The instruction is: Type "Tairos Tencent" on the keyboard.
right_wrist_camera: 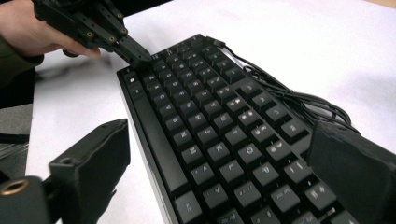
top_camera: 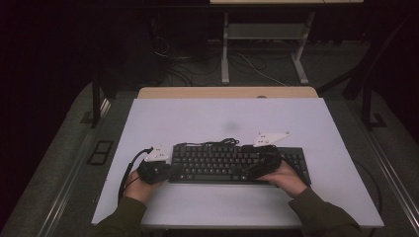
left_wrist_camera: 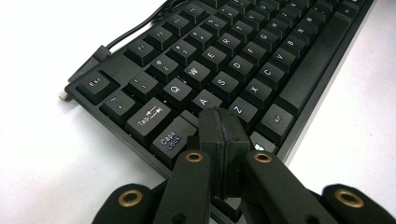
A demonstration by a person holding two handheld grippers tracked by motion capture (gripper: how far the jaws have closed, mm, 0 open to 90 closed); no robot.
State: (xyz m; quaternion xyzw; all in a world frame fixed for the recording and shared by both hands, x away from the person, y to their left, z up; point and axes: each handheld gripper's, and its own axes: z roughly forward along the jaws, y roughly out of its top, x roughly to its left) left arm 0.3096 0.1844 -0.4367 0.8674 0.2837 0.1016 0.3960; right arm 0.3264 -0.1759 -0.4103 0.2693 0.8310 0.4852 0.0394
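White tabletop (top_camera: 207, 118), dark carpeted room

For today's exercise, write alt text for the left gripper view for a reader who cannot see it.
The left tool, jaws shut together, presses its tip onto a black keyboard near the Caps Lock key. The keyboard lies on a white table, its cable trailing away.

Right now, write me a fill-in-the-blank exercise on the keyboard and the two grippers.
1. The left gripper has its jaws ____, tips together over the keyboard near the Caps Lock key.
2. The right gripper has its jaws ____, one each side of the keyboard.
3. The keyboard lies on a ____ table.
4. The keyboard's cable lies bunched along its ____ edge, away from the person.

Missing words: shut; open; white; far
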